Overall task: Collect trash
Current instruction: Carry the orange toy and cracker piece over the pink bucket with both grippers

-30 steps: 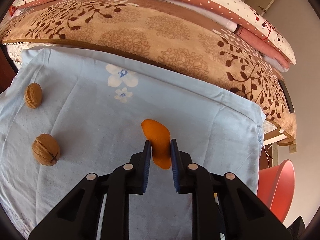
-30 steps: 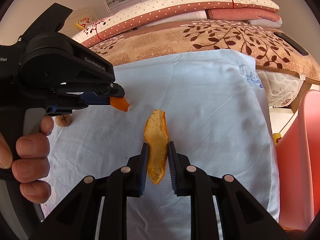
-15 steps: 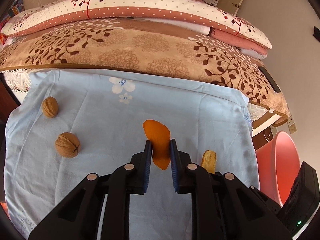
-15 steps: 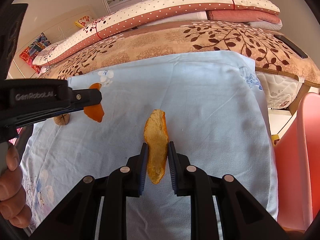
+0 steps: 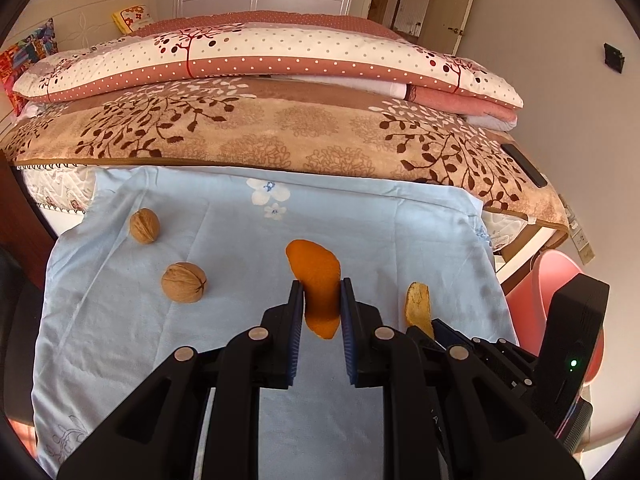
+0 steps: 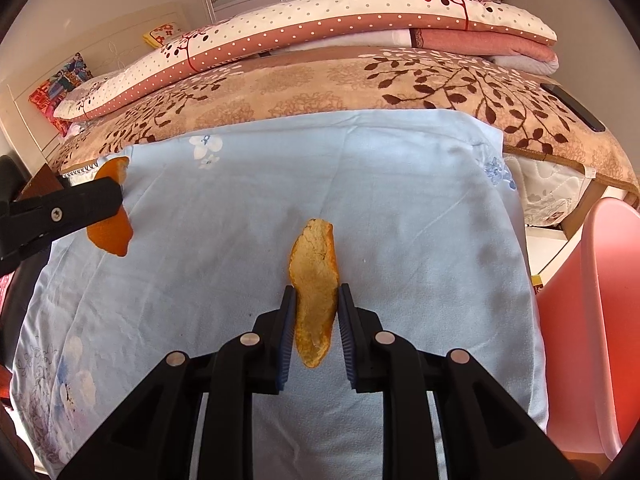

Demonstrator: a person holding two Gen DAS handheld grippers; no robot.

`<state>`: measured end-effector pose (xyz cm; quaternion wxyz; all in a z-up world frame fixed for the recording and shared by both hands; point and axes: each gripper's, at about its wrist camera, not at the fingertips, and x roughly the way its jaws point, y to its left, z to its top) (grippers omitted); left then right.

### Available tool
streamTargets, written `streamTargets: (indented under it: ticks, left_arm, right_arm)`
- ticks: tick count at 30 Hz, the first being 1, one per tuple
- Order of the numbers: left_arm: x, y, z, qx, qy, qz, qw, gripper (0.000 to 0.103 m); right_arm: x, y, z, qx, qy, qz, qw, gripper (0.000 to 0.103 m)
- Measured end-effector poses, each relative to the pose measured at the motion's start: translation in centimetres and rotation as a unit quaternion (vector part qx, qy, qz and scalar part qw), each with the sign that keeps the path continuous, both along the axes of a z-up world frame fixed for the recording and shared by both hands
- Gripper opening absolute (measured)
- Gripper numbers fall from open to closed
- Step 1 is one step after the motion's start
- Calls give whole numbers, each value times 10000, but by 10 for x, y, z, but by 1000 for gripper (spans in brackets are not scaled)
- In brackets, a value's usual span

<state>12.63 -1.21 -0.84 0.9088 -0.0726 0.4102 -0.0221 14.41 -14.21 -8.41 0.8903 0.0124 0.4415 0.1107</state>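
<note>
My left gripper [image 5: 319, 289] is shut on a bright orange peel [image 5: 316, 280], held above the light blue sheet [image 5: 240, 360]. In the right wrist view that same peel [image 6: 112, 232] hangs from the left gripper's fingers [image 6: 64, 210] at the far left. My right gripper [image 6: 313, 295] is shut on a paler, pith-side-up orange peel [image 6: 314, 276]; in the left wrist view that peel [image 5: 418, 306] pokes up just right of my left fingers. A pink bin [image 6: 592, 320] stands off the bed's right edge.
Two walnuts [image 5: 144, 226] [image 5: 184, 282] lie on the sheet at the left. Folded quilts and a brown leaf-pattern blanket [image 5: 280, 136] are piled behind the sheet. A dark phone [image 5: 524, 165] rests on the blanket's right end.
My left gripper has risen and drawn back with its peel, so more of the bed, the walnuts and the right gripper's peel come into its view. The right gripper has stayed put.
</note>
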Motion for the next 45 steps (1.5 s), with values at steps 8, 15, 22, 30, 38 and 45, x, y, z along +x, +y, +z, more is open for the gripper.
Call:
streamTargets:
  ticks: [8,15,22,30,38,45]
  left_arm:
    - [-15,1,12,44,-295,-50,9995,18]
    - [-27,-15,22,52,-604,-278,9978,18]
    - [-36,-45,29,22,-862,-676,9940,18]
    - [-40,-93,36,-75,-1154,-1290,9849,18]
    - [-39,-141,37,-126,-1242,-1835,9751,18]
    - [-33,-176,33,-158,-1247,-2129,9689,18]
  right_arm:
    - [-26,7,28,71,-301,139,9994,19]
    - [-55,-8,65,138,-736,18,9972,19]
    - [-75,-42,79,197,-861,-379,9954,19]
    - [-89,-94,91,168,-1034,-1058,9889,19]
    - [-97,-146,92,138,-1098,-1766,9780,19]
    - [-101,-183,89,102,-1106,-2187,9695,19]
